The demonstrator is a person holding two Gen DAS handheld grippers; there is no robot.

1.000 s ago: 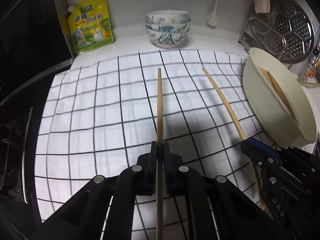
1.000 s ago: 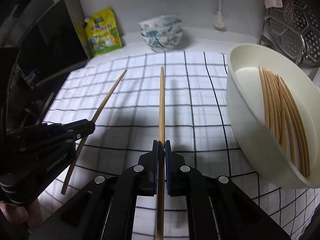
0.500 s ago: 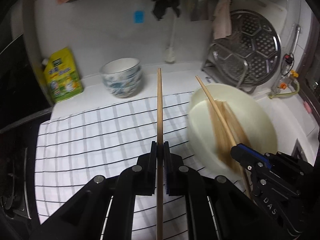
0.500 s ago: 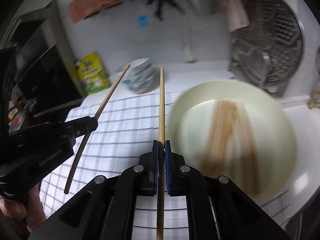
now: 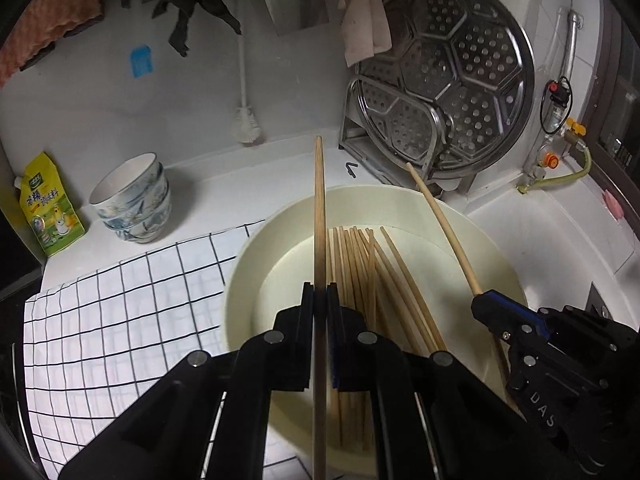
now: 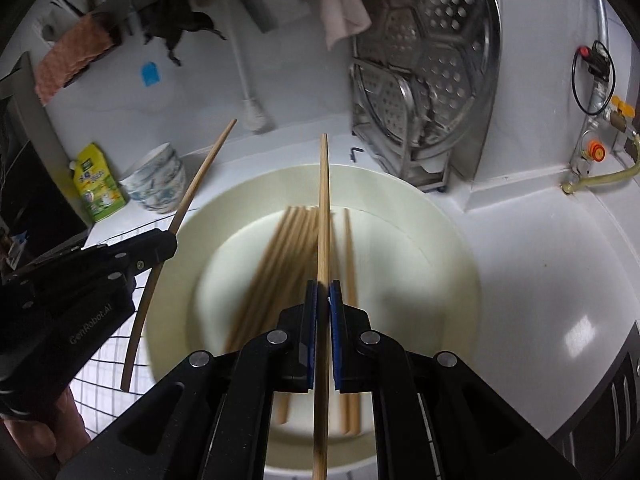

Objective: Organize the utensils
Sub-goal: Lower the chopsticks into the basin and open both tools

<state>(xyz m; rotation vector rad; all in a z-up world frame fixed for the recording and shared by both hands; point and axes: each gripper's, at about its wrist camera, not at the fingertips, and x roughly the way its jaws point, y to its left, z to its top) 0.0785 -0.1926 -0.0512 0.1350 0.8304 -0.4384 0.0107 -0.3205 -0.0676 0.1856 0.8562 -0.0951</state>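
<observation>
The chopsticks [image 5: 352, 264] in the cream basin [image 5: 240, 280] look like smooth, pale wood. The basin looks like matt plastic. Behind it, the round steamer tray [image 5: 452, 68] is shiny metal with holes. Left of the basin, the checked cloth [image 5: 120, 320] looks soft.

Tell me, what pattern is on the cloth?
The cloth is white with thin black grid lines, clearest in the left wrist view.

Chopsticks [image 5: 360, 272] lie in basin [image 5: 244, 280]; checked cloth [image 5: 120, 312] left of it.
</observation>
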